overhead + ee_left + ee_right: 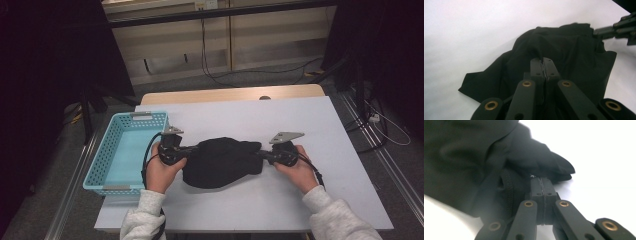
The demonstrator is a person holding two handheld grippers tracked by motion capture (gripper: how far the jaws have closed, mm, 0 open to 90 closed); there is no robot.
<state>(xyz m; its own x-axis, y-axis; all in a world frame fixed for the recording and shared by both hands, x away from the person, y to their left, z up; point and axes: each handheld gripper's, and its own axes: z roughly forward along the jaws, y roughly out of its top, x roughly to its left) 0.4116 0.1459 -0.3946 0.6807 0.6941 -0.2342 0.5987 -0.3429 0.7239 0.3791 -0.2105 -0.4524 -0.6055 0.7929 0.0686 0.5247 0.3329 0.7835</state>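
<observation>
Bare white table [320, 130] lies open along the far edge and toward the right edge. At the left edge the blue basket [100, 165] blocks passage (its walls stand up), and the black cloth [222, 162] fills the middle.

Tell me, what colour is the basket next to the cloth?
Light blue. The basket shows best in the high view.
</observation>
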